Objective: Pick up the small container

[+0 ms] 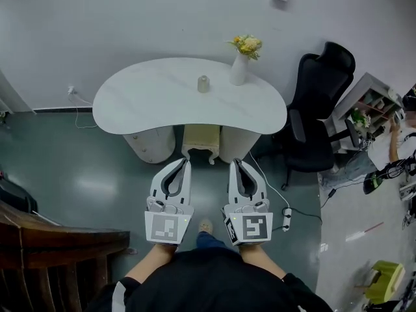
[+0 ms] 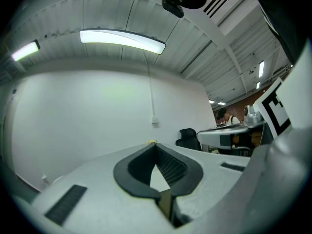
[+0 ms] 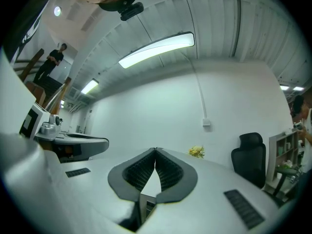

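left white two-jaw gripper [image 1: 186, 163]: jaws closed together, nothing held | small beige cylindrical container [image 1: 203, 84]: stood on white curved table [image 1: 136, 109], well apart from both grippers, near white vase of yellow flowers [image 1: 239, 69] | right white two-jaw gripper [image 1: 236, 163]: jaws together, empty | handling: judged light, rigid (perhaps ceramic, breakable); to be clamped across mid-body

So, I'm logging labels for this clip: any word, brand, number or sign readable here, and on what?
No text can be read.
The left gripper and right gripper carry only black-and-white square markers, no letters.
Anything printed on the shelf at the right is too small to read.
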{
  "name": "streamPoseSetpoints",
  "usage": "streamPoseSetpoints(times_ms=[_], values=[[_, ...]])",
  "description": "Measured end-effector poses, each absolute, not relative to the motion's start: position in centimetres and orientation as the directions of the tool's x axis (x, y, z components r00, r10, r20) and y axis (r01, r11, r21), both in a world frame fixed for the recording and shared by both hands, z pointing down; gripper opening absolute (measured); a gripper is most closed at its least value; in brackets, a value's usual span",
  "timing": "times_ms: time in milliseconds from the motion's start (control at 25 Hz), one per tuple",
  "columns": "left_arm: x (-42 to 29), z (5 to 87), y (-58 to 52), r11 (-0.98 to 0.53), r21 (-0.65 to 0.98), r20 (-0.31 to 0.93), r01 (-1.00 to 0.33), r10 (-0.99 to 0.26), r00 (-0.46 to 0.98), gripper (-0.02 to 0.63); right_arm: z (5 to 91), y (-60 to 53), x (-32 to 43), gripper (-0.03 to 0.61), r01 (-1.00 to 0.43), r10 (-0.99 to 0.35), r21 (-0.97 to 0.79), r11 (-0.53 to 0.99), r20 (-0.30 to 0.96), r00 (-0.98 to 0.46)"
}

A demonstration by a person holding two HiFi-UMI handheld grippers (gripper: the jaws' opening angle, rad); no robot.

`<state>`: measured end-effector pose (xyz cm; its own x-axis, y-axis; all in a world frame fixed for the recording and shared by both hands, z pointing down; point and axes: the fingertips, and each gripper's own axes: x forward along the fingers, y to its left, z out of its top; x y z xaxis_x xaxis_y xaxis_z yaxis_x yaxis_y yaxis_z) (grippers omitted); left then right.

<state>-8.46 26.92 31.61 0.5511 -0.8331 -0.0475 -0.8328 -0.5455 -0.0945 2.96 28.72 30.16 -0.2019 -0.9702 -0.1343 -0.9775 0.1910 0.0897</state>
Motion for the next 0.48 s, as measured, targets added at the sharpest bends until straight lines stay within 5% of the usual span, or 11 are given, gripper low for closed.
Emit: streamPoseSetpoints(times_ms=[480], values=[[-4.9,32.0,19.3,-0.506,-0.091,-0.034,-0.858,-0.859,0.510,0.008,31.1,20.5,6.6,0.021,-0.967,-0.961,0.079,0.243,-0.112,-0.251]])
